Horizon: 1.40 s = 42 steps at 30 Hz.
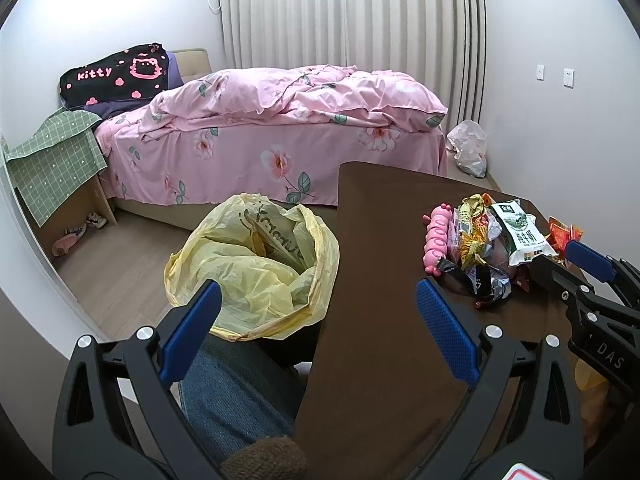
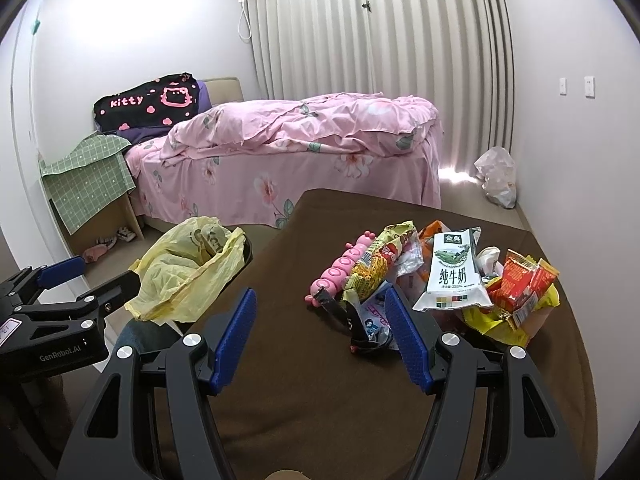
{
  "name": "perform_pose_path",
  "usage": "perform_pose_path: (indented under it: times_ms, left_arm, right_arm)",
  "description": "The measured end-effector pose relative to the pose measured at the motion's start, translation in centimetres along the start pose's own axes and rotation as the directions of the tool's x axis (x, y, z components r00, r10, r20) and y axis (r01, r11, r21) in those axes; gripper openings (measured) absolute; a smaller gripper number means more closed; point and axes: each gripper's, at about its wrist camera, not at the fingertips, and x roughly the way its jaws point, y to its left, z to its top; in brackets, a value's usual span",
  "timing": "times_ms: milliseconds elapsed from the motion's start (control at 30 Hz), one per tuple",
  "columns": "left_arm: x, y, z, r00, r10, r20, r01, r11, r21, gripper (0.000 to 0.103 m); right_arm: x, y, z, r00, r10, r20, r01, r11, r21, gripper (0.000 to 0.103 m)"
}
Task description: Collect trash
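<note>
A pile of trash lies on the brown table [image 2: 320, 380]: a white milk carton [image 2: 452, 276], yellow snack wrappers [image 2: 380, 264], red wrappers [image 2: 524, 284] and a dark wrapper [image 2: 368, 320], beside a pink caterpillar toy [image 2: 340, 272]. The pile also shows in the left wrist view [image 1: 488, 240]. A yellow trash bag [image 1: 256, 264], open at the top, stands left of the table; it also shows in the right wrist view [image 2: 188, 276]. My left gripper [image 1: 316, 320] is open and empty, above the table's left edge and the bag. My right gripper [image 2: 320, 320] is open and empty, just in front of the pile.
A bed with a pink floral duvet [image 2: 300, 140] stands behind the table. A nightstand with a green checked cloth [image 1: 52, 160] is at the left wall. A white plastic bag [image 2: 496, 176] lies on the floor by the curtain. A jeans-clad leg [image 1: 236, 396] is under the left gripper.
</note>
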Motion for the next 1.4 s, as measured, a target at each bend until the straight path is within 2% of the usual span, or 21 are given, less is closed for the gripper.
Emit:
perform_pose_path:
  times_ms: [1400]
  left_arm:
    - [0.05, 0.31, -0.10, 1.000, 0.006, 0.001, -0.006, 1.000, 0.002, 0.093]
  right_arm:
    - [0.15, -0.19, -0.39, 1.000, 0.016, -0.011, -0.016, 1.000, 0.023, 0.063]
